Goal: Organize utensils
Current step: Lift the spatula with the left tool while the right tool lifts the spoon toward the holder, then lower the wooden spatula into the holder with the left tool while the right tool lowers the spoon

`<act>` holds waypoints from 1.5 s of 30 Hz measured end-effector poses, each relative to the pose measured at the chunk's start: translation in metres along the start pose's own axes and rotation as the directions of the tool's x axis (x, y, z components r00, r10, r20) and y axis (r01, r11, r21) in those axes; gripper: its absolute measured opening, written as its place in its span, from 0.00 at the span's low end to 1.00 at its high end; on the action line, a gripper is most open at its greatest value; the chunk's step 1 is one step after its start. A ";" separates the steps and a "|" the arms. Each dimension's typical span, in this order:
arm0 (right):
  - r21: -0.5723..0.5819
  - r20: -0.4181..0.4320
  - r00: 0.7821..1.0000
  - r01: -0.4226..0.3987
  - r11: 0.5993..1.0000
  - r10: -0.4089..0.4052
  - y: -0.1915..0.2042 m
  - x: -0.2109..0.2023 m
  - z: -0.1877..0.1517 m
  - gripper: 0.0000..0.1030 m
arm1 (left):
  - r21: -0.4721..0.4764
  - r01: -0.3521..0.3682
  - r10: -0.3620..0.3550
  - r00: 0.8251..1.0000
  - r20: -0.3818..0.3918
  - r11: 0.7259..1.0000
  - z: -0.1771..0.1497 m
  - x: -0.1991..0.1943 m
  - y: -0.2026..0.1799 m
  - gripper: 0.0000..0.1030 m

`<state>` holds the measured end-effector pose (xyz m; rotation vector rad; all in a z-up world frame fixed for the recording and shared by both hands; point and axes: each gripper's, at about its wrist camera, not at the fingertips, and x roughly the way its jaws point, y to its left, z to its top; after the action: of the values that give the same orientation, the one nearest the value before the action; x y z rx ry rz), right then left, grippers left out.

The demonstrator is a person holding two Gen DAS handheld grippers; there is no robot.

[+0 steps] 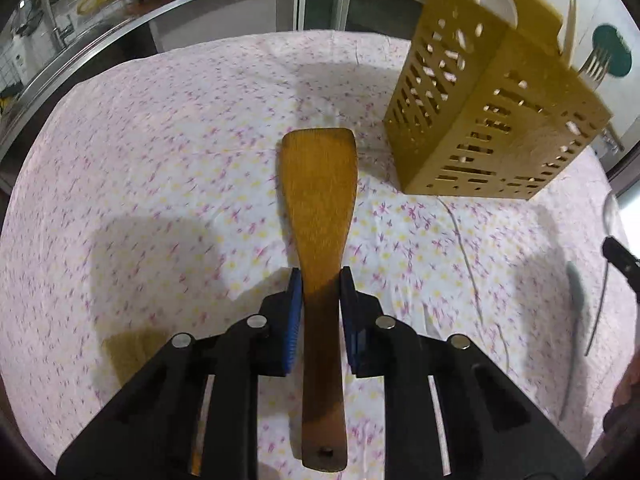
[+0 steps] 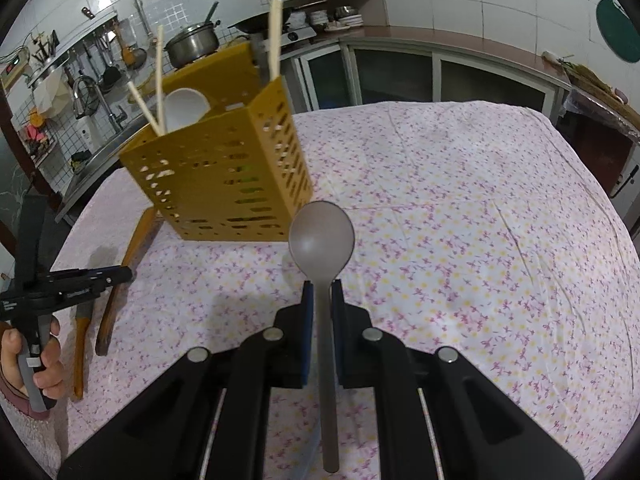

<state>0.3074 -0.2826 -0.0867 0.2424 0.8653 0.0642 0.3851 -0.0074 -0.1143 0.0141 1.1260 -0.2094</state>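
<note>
While both claws already have a utensil between their pads, the step in hand looks like the pick-up stage, with delivery to the yellow slotted utensil holder (image 2: pixel 224 176) not yet begun. The left claw (image 1: pixel 320 280) has its blue pads (image 1: pixel 295 292) closed against the narrow neck of the wooden spatula (image 1: pixel 320 208), which lies flat on the floral cloth of the worktop (image 1: pixel 160 168), blade pointing away and the handle running back under the claw. In the right wrist view the same spatula lies just left of the holder's base, with another wooden-handled utensil (image 2: pixel 82 344) beside it. The right claw (image 2: pixel 320 292) is clamped on the thin stem of a grey spoon (image 2: pixel 322 240), bowl forward and clear of the cloth, just in front of the holder's near corner.

The holder stands upright on the worktop and already carries chopsticks (image 2: pixel 158 80), a white spoon (image 2: pixel 186 106) and, seen from the left wrist, a fork (image 1: pixel 596 66).

Judging from this, the left claw next needs a firm squeeze before lifting, since the spatula is long and front-heavy and could pivot in a neck grip. It then has to be tipped upright and lowered handle-first or blade-first into a free compartment; which compartment has room cannot be told from here. The spoon needs the same tilt, and the two claws should approach in turn so they do not crowd the opening.
</note>
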 end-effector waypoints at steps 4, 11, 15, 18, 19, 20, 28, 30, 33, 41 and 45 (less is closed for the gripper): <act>-0.011 0.024 1.000 -0.015 1.000 0.015 0.010 -0.009 0.004 0.09 | -0.022 0.033 -0.031 0.997 0.076 0.999 -0.003 -0.030 0.003 0.17; -0.024 0.072 0.996 -0.046 0.999 0.048 0.025 -0.030 0.017 0.09 | 0.026 0.063 -0.068 0.962 0.265 0.998 -0.005 -0.103 -0.021 0.17; -0.023 0.097 0.993 -0.064 0.998 0.066 0.030 -0.037 0.029 0.09 | 0.064 0.085 -0.101 0.945 0.313 0.994 0.000 -0.124 -0.039 0.17; -0.024 0.122 0.989 -0.078 0.997 0.080 0.034 -0.044 0.036 0.09 | 0.082 0.120 -0.141 0.926 0.351 0.989 0.009 -0.130 -0.047 0.17; -0.024 0.134 0.988 -0.081 0.996 0.083 0.035 -0.047 0.040 0.09 | 0.090 0.123 -0.148 0.920 0.363 0.988 0.010 -0.131 -0.050 0.17; -0.023 0.142 0.986 -0.084 0.996 0.087 0.035 -0.049 0.043 0.09 | 0.098 0.126 -0.153 0.915 0.373 0.987 0.012 -0.132 -0.055 0.17; -0.010 0.184 0.974 -0.133 0.991 0.132 0.037 -0.055 0.063 0.09 | 0.141 0.180 -0.223 0.882 0.414 0.974 0.025 -0.139 -0.078 0.17; -0.016 0.193 0.972 -0.132 0.991 0.133 0.039 -0.056 0.065 0.09 | 0.144 0.190 -0.234 0.878 0.418 0.971 0.026 -0.138 -0.082 0.17; -0.013 0.205 0.967 -0.148 0.989 0.147 0.038 -0.055 0.067 0.09 | 0.160 0.190 -0.242 0.871 0.427 0.969 0.028 -0.138 -0.087 0.17; -0.025 0.258 0.957 -0.131 0.991 0.133 0.039 -0.053 0.081 0.09 | 0.158 0.148 -0.203 0.878 0.432 0.976 0.042 -0.132 -0.092 0.17; -0.022 0.285 0.950 -0.127 0.992 0.128 0.044 -0.048 0.094 0.09 | 0.157 0.108 -0.169 0.873 0.457 0.982 0.054 -0.137 -0.096 0.17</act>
<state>0.3501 -0.2651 0.0180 0.2966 0.5605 0.1479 0.3603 -0.0864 0.0406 -0.0048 0.6257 -0.3917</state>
